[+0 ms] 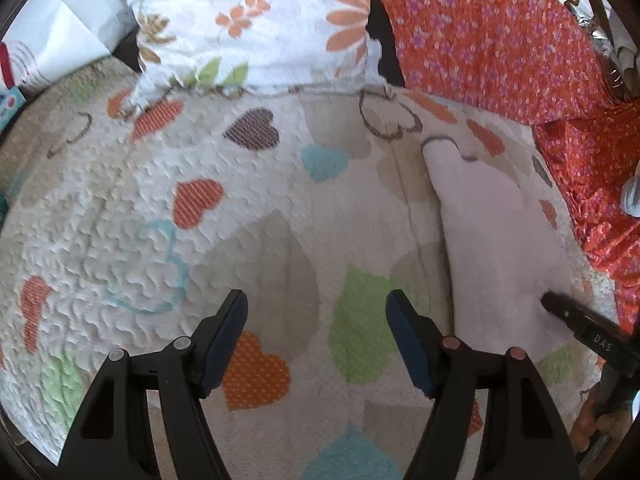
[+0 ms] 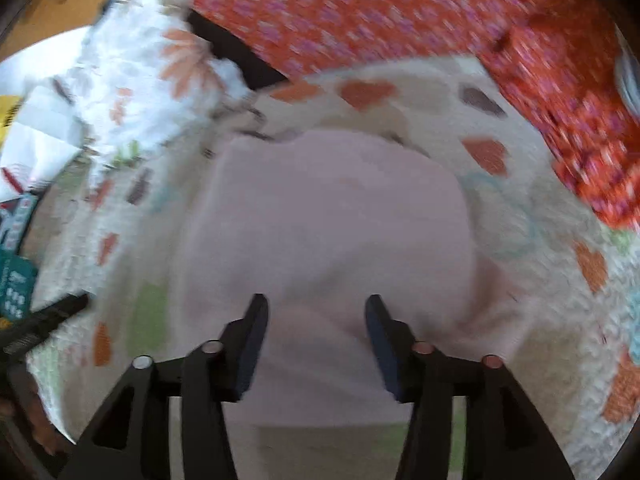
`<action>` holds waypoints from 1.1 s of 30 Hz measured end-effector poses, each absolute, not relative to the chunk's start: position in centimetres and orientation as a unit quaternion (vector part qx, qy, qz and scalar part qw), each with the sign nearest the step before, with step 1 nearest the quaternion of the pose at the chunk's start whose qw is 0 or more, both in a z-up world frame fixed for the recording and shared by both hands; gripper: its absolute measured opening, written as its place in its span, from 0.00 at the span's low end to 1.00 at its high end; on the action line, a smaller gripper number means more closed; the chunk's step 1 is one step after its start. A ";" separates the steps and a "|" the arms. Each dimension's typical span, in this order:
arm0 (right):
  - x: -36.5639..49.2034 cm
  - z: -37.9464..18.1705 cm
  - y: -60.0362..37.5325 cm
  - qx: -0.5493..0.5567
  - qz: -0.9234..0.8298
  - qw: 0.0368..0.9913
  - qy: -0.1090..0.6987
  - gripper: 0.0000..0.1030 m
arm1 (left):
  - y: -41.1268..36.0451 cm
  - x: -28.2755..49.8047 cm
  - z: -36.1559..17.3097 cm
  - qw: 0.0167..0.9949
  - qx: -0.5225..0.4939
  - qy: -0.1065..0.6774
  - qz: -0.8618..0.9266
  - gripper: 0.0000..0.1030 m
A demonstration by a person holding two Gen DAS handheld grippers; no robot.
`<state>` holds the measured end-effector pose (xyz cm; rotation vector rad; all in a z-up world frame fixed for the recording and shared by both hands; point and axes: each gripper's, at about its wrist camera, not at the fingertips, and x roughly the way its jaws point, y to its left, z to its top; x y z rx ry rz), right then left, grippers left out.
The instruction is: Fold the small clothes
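A small pale pink garment (image 2: 328, 216) lies folded flat on a quilted heart-print bedspread (image 1: 240, 220). My right gripper (image 2: 316, 299) hovers over the garment's near part with its jaws apart and nothing pinched between the pads; this view is blurred. In the left wrist view the same garment (image 1: 492, 240) lies to the right as a long strip, and one finger of the right gripper (image 1: 576, 320) reaches over its near end. My left gripper (image 1: 317, 298) stands open above bare bedspread, to the left of the garment, holding nothing.
A white cushion with orange flowers (image 1: 256, 20) leans at the back. Red fabric with small purple flowers (image 1: 500, 40) covers the back right and runs down the right side. White paper or bags (image 1: 60, 20) and a teal box (image 2: 16, 280) sit at the left edge.
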<state>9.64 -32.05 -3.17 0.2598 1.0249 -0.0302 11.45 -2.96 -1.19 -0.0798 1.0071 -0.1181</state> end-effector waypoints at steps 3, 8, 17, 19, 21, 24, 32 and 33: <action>8.4 -3.7 -34.9 0.170 -0.010 0.851 0.496 0.55 | -2.7 10.7 -0.3 0.886 -0.029 0.461 -0.053 0.71; 5.6 -3.6 -38.7 0.230 -0.023 0.837 0.496 0.58 | -2.4 9.6 0.7 0.901 -0.020 0.432 -0.044 0.74; 3.6 -0.7 -41.7 0.251 -0.085 0.857 0.442 0.59 | -1.9 5.6 4.9 0.946 -0.028 0.320 0.031 0.90; 3.8 0.0 -40.6 0.234 -0.081 0.865 0.436 0.59 | -1.8 3.7 6.7 0.963 -0.032 0.262 0.061 1.00; 3.9 0.7 -39.3 0.210 -0.079 0.875 0.430 0.61 | -1.9 2.4 7.9 0.969 -0.027 0.234 0.076 1.00; 4.1 1.4 -37.0 0.173 -0.074 0.887 0.422 0.63 | -2.4 1.0 8.3 0.969 -0.008 0.236 0.077 1.00; 3.7 1.0 -32.4 0.112 -0.046 0.894 0.431 0.67 | -5.5 1.3 4.9 0.947 0.029 0.319 -0.008 1.00; 3.6 0.8 -32.0 0.107 -0.047 0.894 0.433 0.67 | -5.8 1.5 4.4 0.945 0.033 0.326 -0.013 1.00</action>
